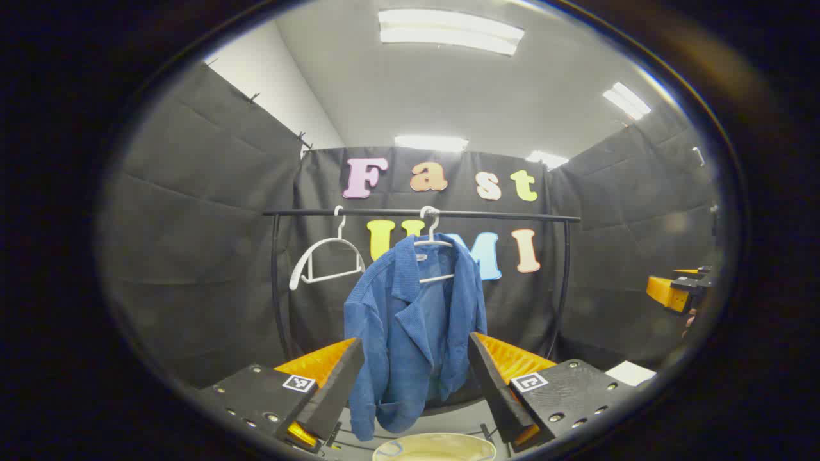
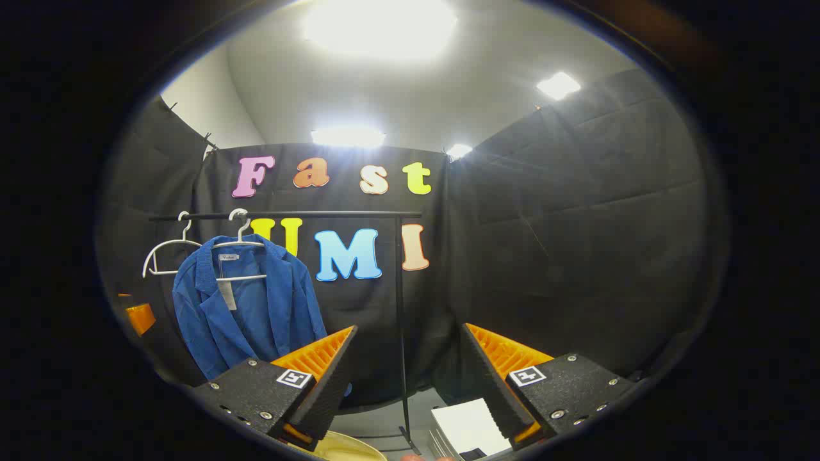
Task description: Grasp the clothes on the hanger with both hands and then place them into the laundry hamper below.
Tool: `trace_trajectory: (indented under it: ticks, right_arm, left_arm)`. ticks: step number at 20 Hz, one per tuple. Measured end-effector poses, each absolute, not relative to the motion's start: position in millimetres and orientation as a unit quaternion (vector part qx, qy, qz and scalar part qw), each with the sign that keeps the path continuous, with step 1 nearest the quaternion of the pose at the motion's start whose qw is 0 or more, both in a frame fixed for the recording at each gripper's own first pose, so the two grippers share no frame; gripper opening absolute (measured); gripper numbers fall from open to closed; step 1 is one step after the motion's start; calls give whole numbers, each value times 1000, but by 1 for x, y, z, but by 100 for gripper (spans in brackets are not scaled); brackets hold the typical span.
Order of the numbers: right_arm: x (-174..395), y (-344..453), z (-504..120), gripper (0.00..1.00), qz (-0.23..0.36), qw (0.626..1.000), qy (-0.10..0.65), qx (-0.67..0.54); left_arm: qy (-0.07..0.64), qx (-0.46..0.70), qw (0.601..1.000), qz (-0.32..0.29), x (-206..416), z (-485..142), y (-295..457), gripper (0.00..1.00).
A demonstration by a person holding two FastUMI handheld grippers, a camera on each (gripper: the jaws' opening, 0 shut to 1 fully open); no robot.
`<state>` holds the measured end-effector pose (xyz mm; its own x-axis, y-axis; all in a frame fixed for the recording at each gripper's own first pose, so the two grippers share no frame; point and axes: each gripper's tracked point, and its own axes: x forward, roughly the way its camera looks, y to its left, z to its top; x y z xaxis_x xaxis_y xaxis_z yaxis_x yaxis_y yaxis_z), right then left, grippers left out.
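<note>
A blue jacket (image 1: 410,320) hangs on a white hanger (image 1: 435,259) from a black rail (image 1: 487,216). My left gripper (image 1: 416,384) stands open in front of it, and the jacket's lower half shows between the fingers at a distance. The cream rim of the hamper (image 1: 435,445) lies just below. In the right gripper view the jacket (image 2: 250,307) hangs at the left, while my right gripper (image 2: 407,378) is open and faces the rack's right post (image 2: 400,333). The hamper's rim (image 2: 346,448) shows at the bottom.
An empty white hanger (image 1: 327,259) hangs left of the jacket on the same rail. A white flat object (image 2: 471,426) lies on the floor by the rack's right foot. The other gripper shows at the right edge (image 1: 672,291). Black cloth walls close in on all sides.
</note>
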<state>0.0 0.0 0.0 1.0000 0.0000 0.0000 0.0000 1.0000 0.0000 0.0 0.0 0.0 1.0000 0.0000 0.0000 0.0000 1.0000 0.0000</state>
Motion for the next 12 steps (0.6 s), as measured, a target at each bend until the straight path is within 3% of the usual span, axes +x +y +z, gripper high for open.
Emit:
trace_trajectory:
  ticks: [12]
  right_arm:
    - [0,26,-9,96,31,999,28,22]
  left_arm:
    - [33,-19,999,23,-10,-28,19,98]
